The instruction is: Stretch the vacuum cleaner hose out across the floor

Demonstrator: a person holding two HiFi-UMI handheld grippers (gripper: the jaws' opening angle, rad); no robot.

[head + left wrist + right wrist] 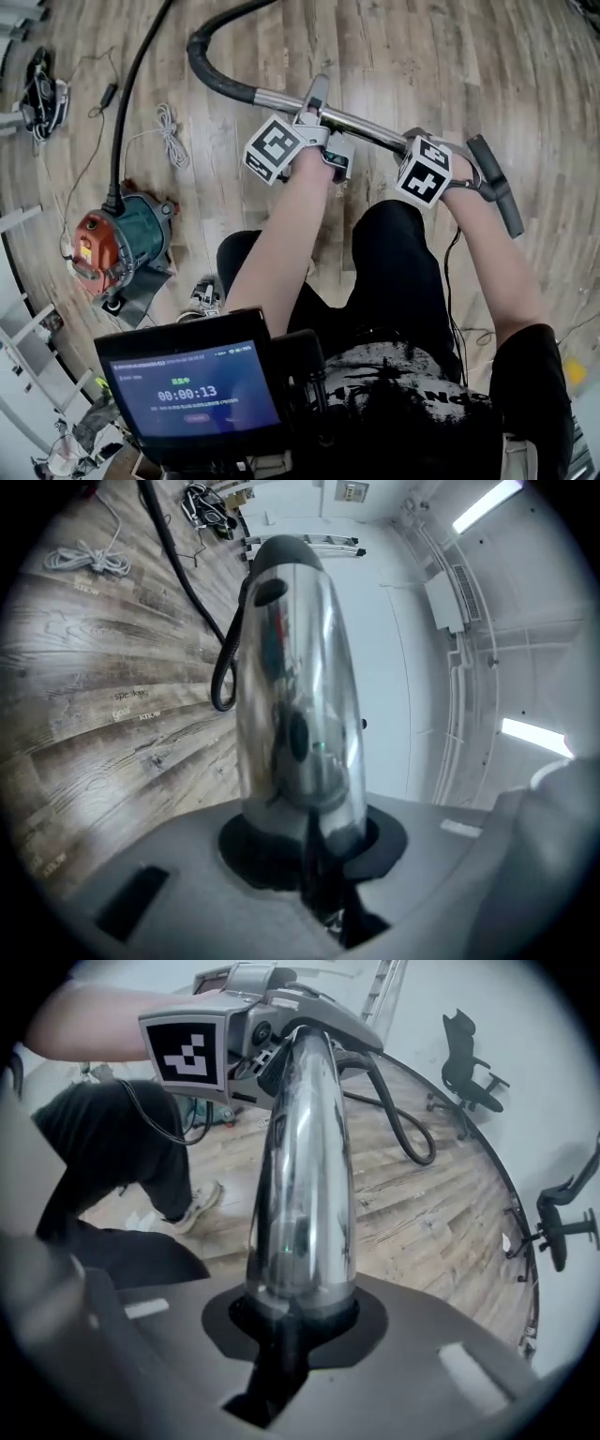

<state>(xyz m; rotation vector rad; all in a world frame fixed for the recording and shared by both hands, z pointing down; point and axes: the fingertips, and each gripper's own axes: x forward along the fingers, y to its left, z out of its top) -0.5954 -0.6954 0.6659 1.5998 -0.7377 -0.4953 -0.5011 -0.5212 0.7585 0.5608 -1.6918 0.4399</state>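
Now the left gripper [317, 112] and right gripper [448, 157] clamp the chrome wand [370, 124]; black hose [199, 58] curves away.

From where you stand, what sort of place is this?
Probably an office or lab workspace, not a home: swivel office chairs on a wood-plank floor, strip lights overhead, and bare white walls.

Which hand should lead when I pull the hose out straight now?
Probably the left. The left gripper clamps the chrome tube nearest where the black hose joins, so its pull goes straight into the hose. The right gripper clamps farther along.
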